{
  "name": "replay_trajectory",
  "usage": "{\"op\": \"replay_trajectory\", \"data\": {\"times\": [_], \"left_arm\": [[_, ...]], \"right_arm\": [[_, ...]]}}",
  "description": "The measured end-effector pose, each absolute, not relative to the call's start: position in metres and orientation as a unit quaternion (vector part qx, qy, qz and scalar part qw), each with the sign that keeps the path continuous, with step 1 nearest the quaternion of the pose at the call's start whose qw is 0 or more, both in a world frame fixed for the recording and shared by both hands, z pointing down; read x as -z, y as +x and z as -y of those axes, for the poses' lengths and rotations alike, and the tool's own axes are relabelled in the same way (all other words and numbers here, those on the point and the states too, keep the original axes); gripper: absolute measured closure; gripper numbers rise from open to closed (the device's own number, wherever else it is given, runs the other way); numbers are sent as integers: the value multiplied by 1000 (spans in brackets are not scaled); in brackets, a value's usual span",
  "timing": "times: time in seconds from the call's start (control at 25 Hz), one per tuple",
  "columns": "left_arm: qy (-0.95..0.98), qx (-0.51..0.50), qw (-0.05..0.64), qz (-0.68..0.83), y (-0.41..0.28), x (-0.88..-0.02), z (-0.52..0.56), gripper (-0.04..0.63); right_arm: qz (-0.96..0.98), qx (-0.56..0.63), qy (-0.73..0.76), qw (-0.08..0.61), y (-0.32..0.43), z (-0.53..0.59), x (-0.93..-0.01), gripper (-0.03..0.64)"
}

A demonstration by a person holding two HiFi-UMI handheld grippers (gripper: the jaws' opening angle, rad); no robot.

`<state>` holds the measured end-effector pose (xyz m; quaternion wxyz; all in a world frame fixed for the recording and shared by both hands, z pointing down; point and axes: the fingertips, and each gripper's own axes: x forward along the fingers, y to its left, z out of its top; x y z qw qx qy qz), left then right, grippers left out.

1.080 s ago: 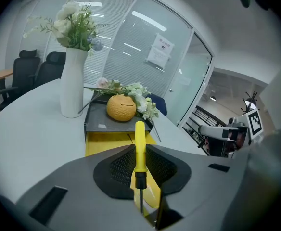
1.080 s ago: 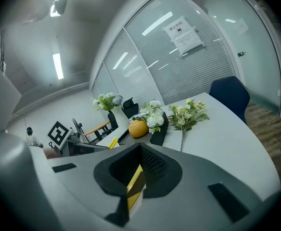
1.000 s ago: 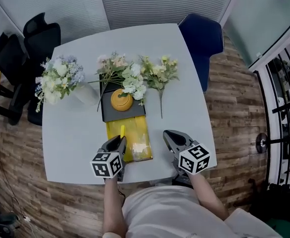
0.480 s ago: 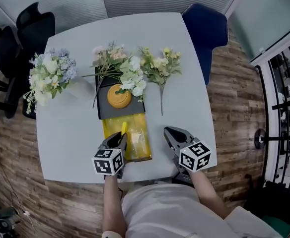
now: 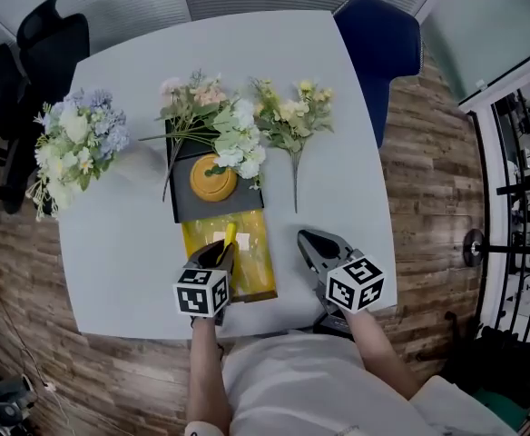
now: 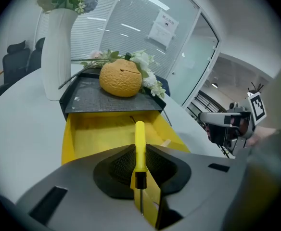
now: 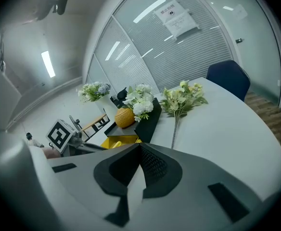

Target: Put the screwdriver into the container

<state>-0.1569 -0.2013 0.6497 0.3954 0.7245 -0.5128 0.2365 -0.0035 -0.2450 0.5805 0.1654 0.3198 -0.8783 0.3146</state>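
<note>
**Screwdriver (image 5: 230, 235) gripped in the left tool (image 5: 218, 249) over the yellow container (image 5: 251, 271)**

At the far left of the worktop (image 5: 120, 243), a white vase (image 5: 147, 166) with pale flowers is seen, and black chairs (image 5: 29, 53) are placed beyond that edge. Nearer the middle, a dark tray (image 5: 206, 205) is laid on the worktop, with an orange round object (image 5: 212, 176) resting on it and a spray of flowers lying across its far side. The yellow container adjoins the tray's near edge and is open at the top.

The left tool (image 6: 139, 163) is clenched on the screwdriver (image 6: 139, 143). The yellow handle is pointed forward, away from the person, and projects past the jaws above the near part of the container. The thin metal shaft is directed back toward the person. Whether the screwdriver touches the container cannot be told.

To the right, a loose flower bunch (image 5: 290, 121) is laid on the bare worktop beside the tray. The right tool (image 5: 309, 241) is held well apart from the container, over the worktop's near right part. Its jaws are closed together with nothing between them (image 7: 140, 150). A blue chair (image 5: 378, 53) stands at the far right corner.
</note>
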Motion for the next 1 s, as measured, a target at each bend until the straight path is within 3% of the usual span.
{"op": "replay_trajectory", "data": {"times": [0.76, 1.0], "left_arm": [[718, -296, 392, 493, -147, -676, 208, 525], [717, -295, 379, 506, -148, -669, 208, 492]], "right_arm": [[873, -325, 321, 170, 1, 259, -592, 601], [877, -319, 320, 165, 1, 253, -584, 601]]}}
